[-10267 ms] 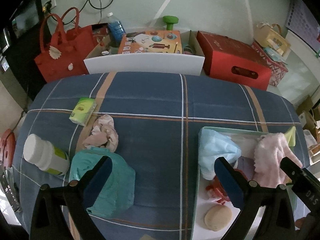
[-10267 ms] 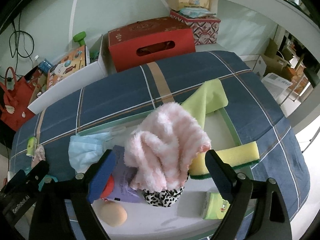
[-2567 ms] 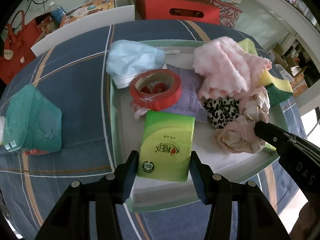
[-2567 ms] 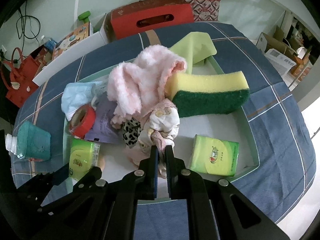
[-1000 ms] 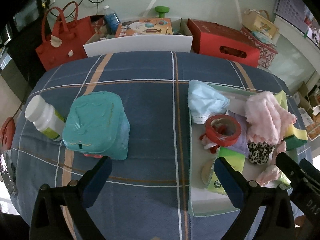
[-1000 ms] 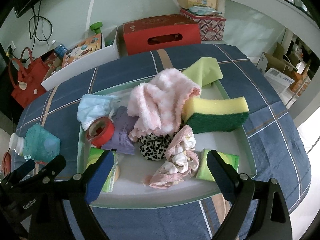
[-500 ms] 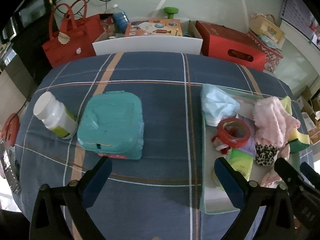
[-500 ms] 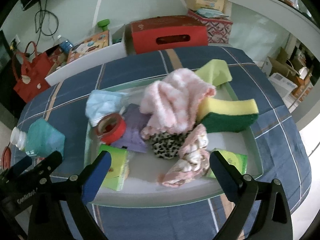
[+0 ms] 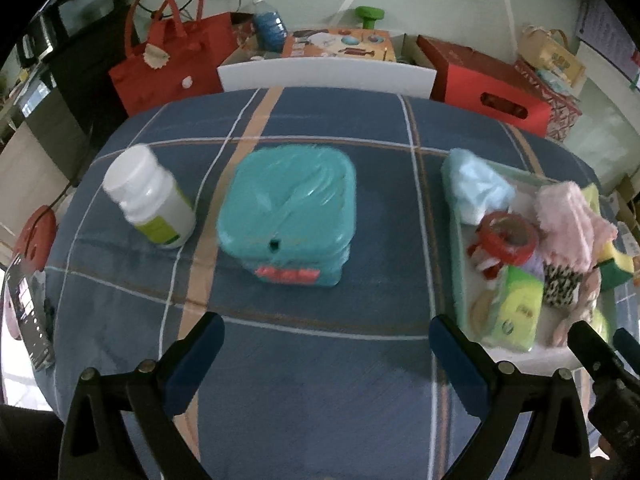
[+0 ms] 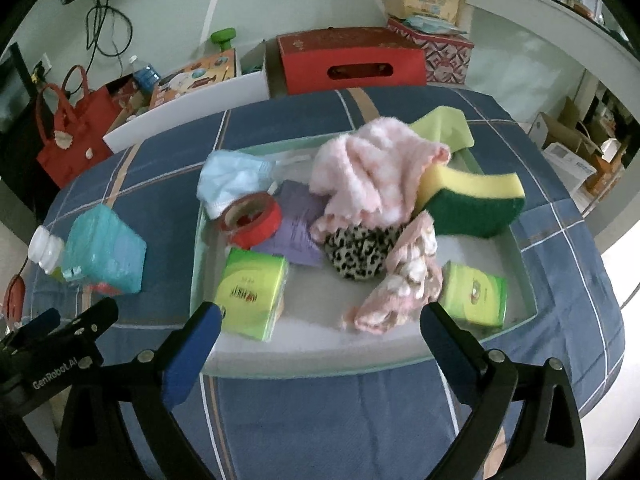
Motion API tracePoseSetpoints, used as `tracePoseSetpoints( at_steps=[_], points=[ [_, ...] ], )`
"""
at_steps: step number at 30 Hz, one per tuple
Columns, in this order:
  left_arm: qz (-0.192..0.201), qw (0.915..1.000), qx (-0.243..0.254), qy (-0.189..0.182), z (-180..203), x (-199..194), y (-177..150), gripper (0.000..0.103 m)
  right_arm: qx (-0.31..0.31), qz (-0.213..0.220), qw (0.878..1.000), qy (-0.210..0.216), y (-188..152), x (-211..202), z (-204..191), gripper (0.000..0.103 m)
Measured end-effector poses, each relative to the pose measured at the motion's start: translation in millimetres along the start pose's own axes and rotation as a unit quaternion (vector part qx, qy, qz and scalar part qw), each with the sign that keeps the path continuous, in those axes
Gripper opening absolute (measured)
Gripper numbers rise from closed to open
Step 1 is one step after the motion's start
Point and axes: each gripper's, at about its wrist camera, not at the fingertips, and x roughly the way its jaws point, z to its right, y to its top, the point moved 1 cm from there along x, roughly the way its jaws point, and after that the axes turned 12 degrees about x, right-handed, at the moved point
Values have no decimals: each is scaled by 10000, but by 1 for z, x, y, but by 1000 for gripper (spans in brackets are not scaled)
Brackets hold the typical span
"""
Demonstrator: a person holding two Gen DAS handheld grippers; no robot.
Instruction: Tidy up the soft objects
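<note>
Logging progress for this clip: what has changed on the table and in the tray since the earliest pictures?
The green tissue pack and the pink patterned cloth moved from the tablecloth into the tray, and were let go. Both the left gripper and right gripper are open and empty. The teal wipes pack and white bottle stayed on the cloth.

Blue plaid tablecloth [image 9: 320, 360]: white bottle [image 9: 150, 198] at 9 o'clock, teal wipes pack [image 9: 288, 216] centre, pale-green tray [image 10: 400, 354] at 3.

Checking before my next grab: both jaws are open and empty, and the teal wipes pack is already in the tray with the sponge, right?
Not quite. The teal wipes pack sits on the tablecloth beside the tray, as the left wrist view shows. Both jaws are open and empty; the sponge is in the tray.
</note>
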Motion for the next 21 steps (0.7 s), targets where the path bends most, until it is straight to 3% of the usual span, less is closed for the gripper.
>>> tracePoseSetpoints(
  at_steps=[13, 21],
  points=[
    [47, 9991, 188, 376, -18, -11, -40, 103, -517, -324, 9981, -35, -46, 4, -22, 100],
    [-22, 9953, 140, 958, -28, -18, -55, 103, -642, -331, 9974, -80, -57, 5, -27, 100]
  ],
)
